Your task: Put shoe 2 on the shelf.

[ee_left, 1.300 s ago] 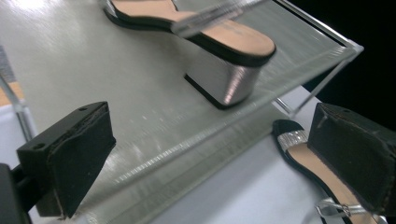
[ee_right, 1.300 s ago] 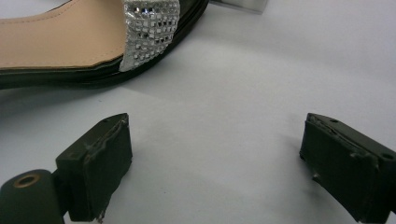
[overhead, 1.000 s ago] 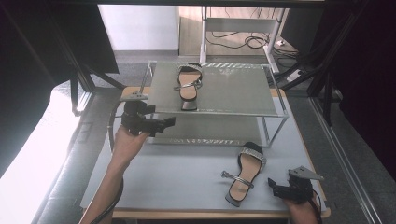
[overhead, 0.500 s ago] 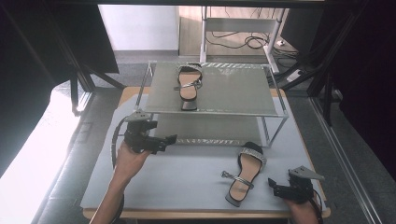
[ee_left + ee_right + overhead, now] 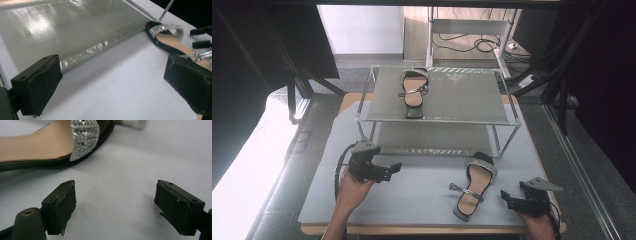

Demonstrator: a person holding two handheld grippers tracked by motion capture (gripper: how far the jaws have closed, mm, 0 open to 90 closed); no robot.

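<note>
Black sandal number one [image 5: 413, 90] was already sitting up on the top shelf of the rack [image 5: 447, 120], so I'd call it half done at that point. Its twin, the second sandal [image 5: 473, 185], was lying flat on the grey counter [image 5: 412, 195] in front of the rack, toe strap toward the rack, heel toward me, not picked up yet.

My right gripper [image 5: 508, 199] sat low on the counter just to the right of that sandal's heel end, near but not touching. Its fingers [image 5: 62, 205] were spread, having just closed in a bit, with nothing but bare counter between them; in the right gripper view the sparkly strap was up ahead and off to the left.

My left gripper [image 5: 393, 170] hung well apart on the other side, fingers [image 5: 37, 92] wide and empty too, pointing across at the shoe.

What was left, I reckoned: grab it and park it beside its mate on the shelf
</note>
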